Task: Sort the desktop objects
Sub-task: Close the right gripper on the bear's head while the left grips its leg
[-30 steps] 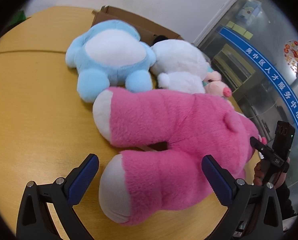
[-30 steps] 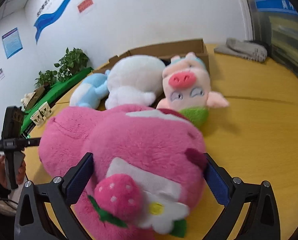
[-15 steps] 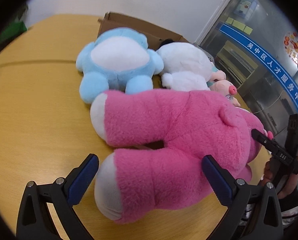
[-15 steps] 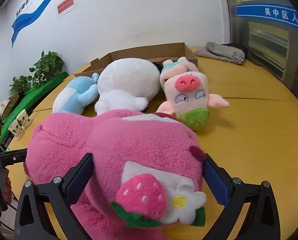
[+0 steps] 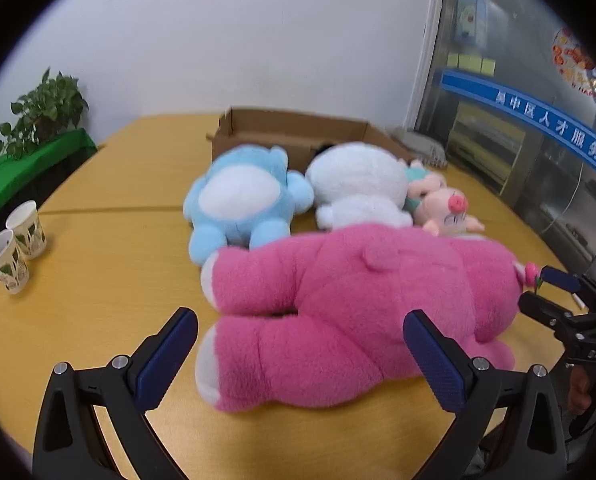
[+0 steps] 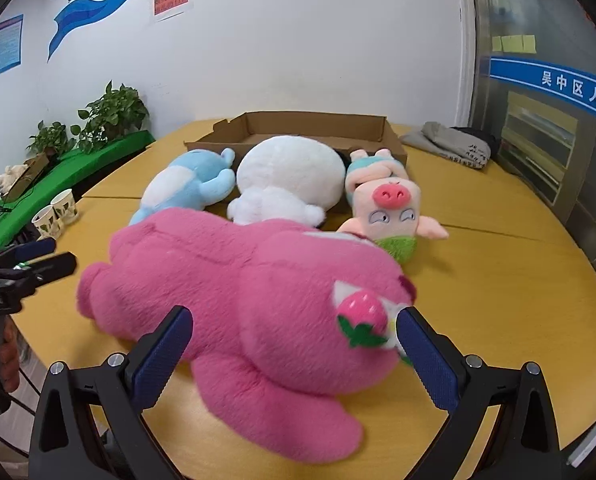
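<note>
I am holding my left gripper (image 5: pixel 300 354) spread wide, its blue pads flanking the pink bear's (image 5: pixel 350 304) legs without gripping them. My right gripper (image 6: pixel 293 354) is equally wide open around the bear's head end; its right pad is sitting just beside the strawberry (image 6: pixel 360 312), though I cannot tell if it touches. The bear is lying on the table (image 6: pixel 498 280), near its front edge. Behind it the blue toy (image 5: pixel 243 200), white toy (image 5: pixel 358 182) and pig (image 6: pixel 386 204) are crowding against the box (image 6: pixel 318 126). Bare tabletop is lying open to the right, and two cups (image 5: pixel 15 242) are standing at the left edge.
</note>
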